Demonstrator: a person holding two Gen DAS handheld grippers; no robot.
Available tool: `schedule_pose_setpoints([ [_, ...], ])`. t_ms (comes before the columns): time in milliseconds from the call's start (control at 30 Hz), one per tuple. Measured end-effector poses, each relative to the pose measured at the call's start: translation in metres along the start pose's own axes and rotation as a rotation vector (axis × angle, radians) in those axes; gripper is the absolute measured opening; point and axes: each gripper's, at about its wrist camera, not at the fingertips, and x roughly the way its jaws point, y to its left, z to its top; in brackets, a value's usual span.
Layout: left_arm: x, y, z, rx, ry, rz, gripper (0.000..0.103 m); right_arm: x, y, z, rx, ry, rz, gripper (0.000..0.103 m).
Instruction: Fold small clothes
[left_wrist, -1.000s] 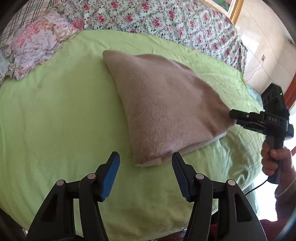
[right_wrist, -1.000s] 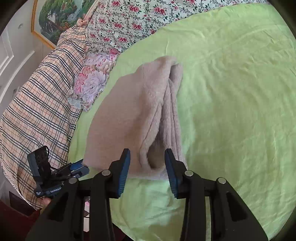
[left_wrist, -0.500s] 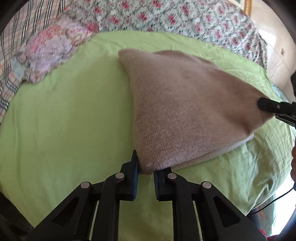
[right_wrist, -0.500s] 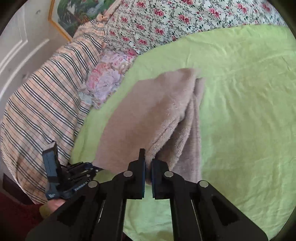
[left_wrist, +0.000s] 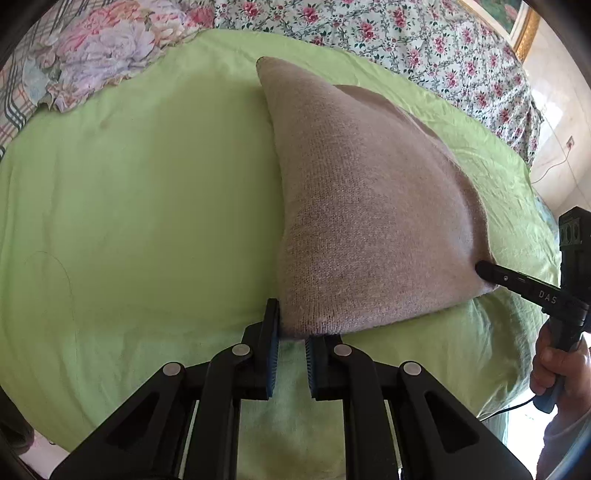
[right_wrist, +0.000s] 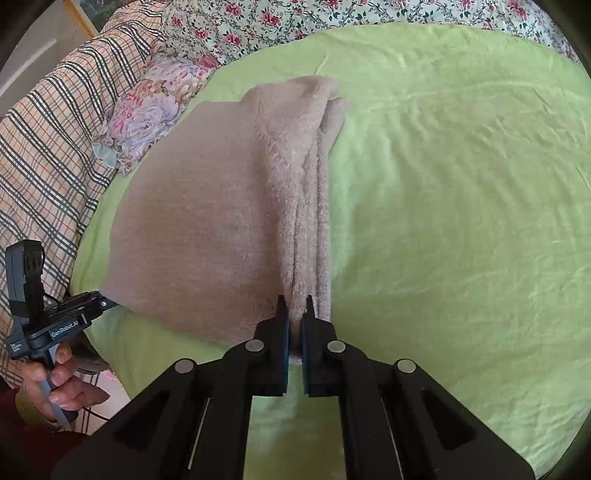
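The left hand-held gripper (left_wrist: 291, 343) is clenching the near corner of a folded tan knit garment (left_wrist: 365, 221), its blue-padded fingers (left_wrist: 272, 354) closing on the knitted hem so that only a narrow strip of cloth is showing between them; the right hand-held gripper (right_wrist: 295, 325) is likewise pinching the garment (right_wrist: 207, 229) at another near corner, its jaws standing almost together with a fold of fuzzy cloth caught in the gap; in the left wrist view the right hand-held gripper (left_wrist: 484, 267) is reaching in from the right edge, its tips touching the cloth, with a hand (left_wrist: 557, 365) gripping its handle; in the right wrist view the left hand-held gripper (right_wrist: 99, 299) is meeting the cloth's lower left corner, held by a hand (right_wrist: 62, 384); the garment is lying on a green sheet (left_wrist: 147, 206) spread over the bed, with its near edge stretching between the two grippers and lifting slightly off the sheet; its long axis is running away from both cameras toward the far side of the bed, where it is narrowing to a point in the left wrist view; along its right side in the right wrist view several layers are bunching into lengthwise ridges; a flowered pillow (right_wrist: 147, 110) is resting just beyond the sheet's far left edge, beside a plaid blanket (right_wrist: 44, 155), and a rose-print cover (left_wrist: 424, 48) is lying across the head of the bed.
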Motion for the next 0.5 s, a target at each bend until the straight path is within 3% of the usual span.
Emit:
schedule_pose_setpoints([
  [233,-0.002,-0.002,0.0,0.025,0.021,-0.016,0.011,0.0,-0.004,-0.001,0.054,0.006,0.024,0.007],
  [500,-0.06,0.008,0.012,0.08,-0.082,-0.184,0.012,-0.039,-0.017,0.02,0.161,-0.085,0.125,0.014],
])
